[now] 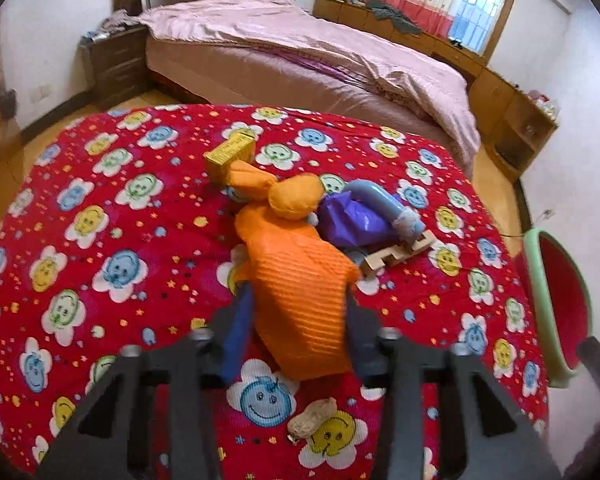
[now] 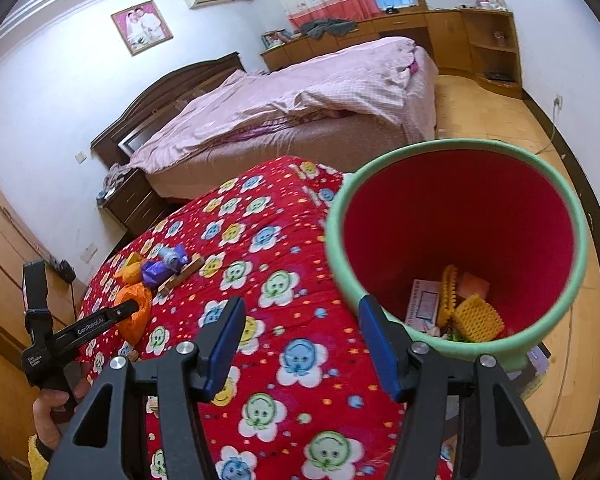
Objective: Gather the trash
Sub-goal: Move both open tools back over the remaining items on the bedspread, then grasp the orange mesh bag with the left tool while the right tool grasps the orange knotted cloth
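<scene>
The left gripper (image 1: 296,332) is clamped on the near end of an orange bag (image 1: 300,300); both blue pads press its sides. The bag lies on a table under a red smiley-print cloth (image 1: 100,240), roughly at the table's centre. Touching its far end are a purple bag (image 1: 352,220), a grey curved tube (image 1: 376,196), a wooden block (image 1: 400,252) and a yellow box (image 1: 230,152). A peanut shell (image 1: 312,416) lies near the table's near edge, just below the gripper. Open cloth extends to the left of the pile as far as the table's left edge.

The right gripper (image 2: 304,344) has its jaws apart; the bin's rim passes between them, against the right pad, though a firm grip cannot be told. The red bin with green rim (image 2: 340,248) is tilted with its mouth toward the camera, beside the table's right edge. It contains yellow lattice pieces (image 2: 478,318) and paper scraps (image 2: 422,300). A hand (image 2: 54,408) grips the left tool's handle at the left. Bare wooden floor (image 2: 480,112) lies beyond the bin; a bed (image 2: 300,96) stands beyond the table's far edge.
</scene>
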Demonstrator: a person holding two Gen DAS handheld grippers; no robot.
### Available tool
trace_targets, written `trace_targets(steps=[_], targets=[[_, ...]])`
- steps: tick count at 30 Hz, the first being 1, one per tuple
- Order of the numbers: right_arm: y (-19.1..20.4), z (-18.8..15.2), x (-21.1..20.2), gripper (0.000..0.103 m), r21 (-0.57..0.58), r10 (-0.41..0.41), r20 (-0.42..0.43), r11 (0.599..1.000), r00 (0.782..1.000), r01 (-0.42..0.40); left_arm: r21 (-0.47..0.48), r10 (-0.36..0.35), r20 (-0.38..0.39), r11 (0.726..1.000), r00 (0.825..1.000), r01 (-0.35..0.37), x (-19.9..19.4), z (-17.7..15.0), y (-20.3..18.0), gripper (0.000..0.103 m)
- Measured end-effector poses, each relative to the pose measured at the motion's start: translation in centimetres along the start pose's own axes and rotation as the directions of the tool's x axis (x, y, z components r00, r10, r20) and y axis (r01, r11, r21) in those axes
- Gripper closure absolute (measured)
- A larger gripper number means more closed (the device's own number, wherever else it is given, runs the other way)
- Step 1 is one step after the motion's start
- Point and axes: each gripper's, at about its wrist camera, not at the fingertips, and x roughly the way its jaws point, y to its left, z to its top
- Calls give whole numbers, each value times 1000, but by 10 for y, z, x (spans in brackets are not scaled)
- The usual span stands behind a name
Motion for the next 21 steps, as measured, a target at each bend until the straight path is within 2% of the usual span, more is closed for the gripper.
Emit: trace_targets(steps=[3,6,10,17,21], targets=[[12,0,7,41,-22,10,-13,1000,1000,-10,2,-28,6,1000,1000,28,-7,-2,4,87],[25,0,15,41,-47,25,-26,999,999,-26,-5,-58,13,998,998,58,-18,-2,8,88],[46,1,28,41,-88,48,-45,995,998,-52,9,-65,46,998,997,65,-40,-2,14,88],[88,4,54,41,-162,81,-80,982,993,-93,-19,-9,115,1000,993,11,-67,7,44,88],[111,6,66,41,-199,104,-102,972,989,-122,-57,52,133,997,990,-45,-68,11,66,88]])
